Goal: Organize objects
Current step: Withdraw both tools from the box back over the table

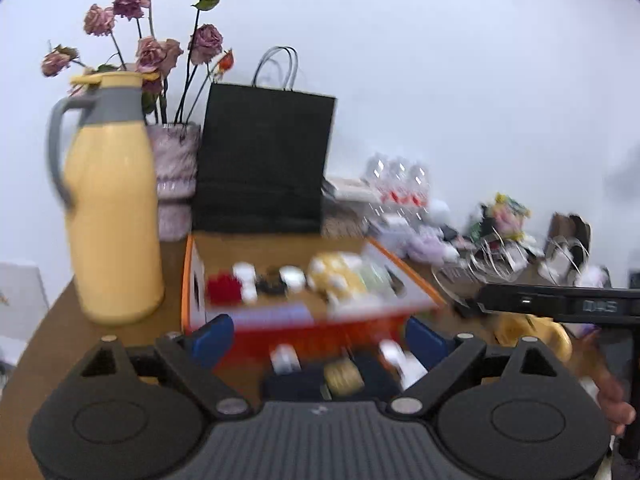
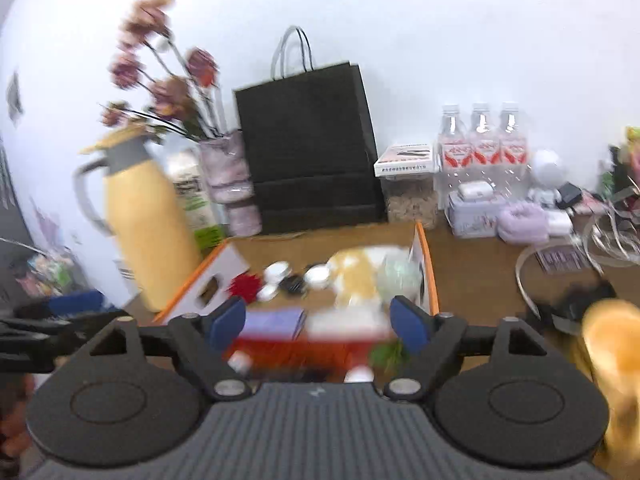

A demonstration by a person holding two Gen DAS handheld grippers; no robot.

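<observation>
An orange-edged cardboard box [image 1: 192, 280] lies open on the brown table, and it also shows in the right wrist view [image 2: 426, 264]. Inside lie a red fuzzy ball [image 1: 223, 289], small white jars [image 1: 245, 272], a dark item [image 1: 271, 282] and a yellow-and-white plush [image 1: 336, 276]. My left gripper [image 1: 320, 338] is open and empty in front of the box. My right gripper [image 2: 318, 322] is open and empty, also at the box's near side. Both views are blurred. Small white, gold and dark items [image 1: 340, 376] lie just below the left fingers.
A yellow thermos jug [image 1: 114, 208] stands left of the box. A vase of dried roses [image 1: 176, 168] and a black paper bag [image 1: 264, 160] stand behind it. Water bottles [image 2: 480, 140], tins and clutter fill the right. A yellow object [image 2: 616, 364] sits at the right edge.
</observation>
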